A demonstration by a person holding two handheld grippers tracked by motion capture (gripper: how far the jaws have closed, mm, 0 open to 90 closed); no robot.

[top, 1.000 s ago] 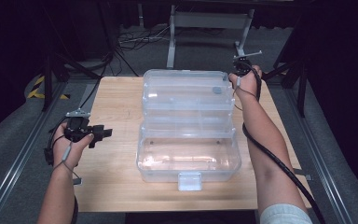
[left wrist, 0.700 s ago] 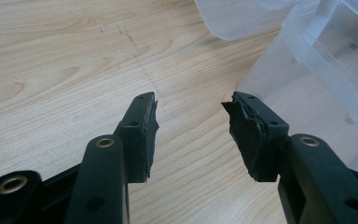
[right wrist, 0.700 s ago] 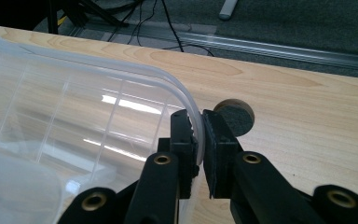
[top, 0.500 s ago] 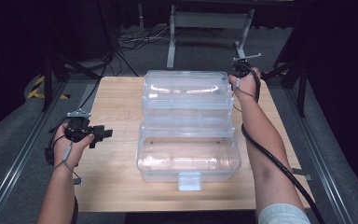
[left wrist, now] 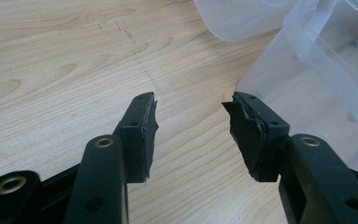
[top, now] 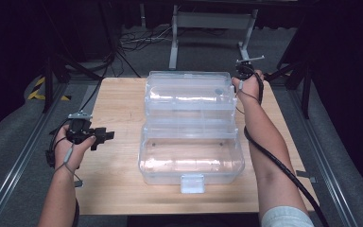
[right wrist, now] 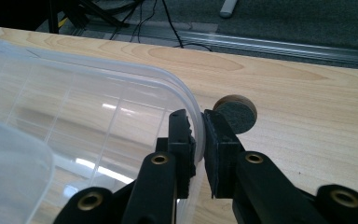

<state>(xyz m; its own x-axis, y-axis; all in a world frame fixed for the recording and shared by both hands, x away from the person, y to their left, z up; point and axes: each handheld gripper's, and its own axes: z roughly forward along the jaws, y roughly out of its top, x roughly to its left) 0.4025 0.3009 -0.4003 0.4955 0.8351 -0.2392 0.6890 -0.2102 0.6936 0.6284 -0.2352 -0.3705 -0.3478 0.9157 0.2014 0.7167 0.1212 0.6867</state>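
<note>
The left arm comes in low at the left, bent a little, and its hand holds the left gripper (top: 103, 136) level, pointing to the right. Its jaws stand apart with nothing between them. The right arm stretches long and almost straight up the right side, with a cable running along the forearm, and its hand holds the right gripper (right wrist: 199, 135) far out; those jaws have just been opening a little, with the thin edge of a lid (right wrist: 121, 88) between them.
</note>
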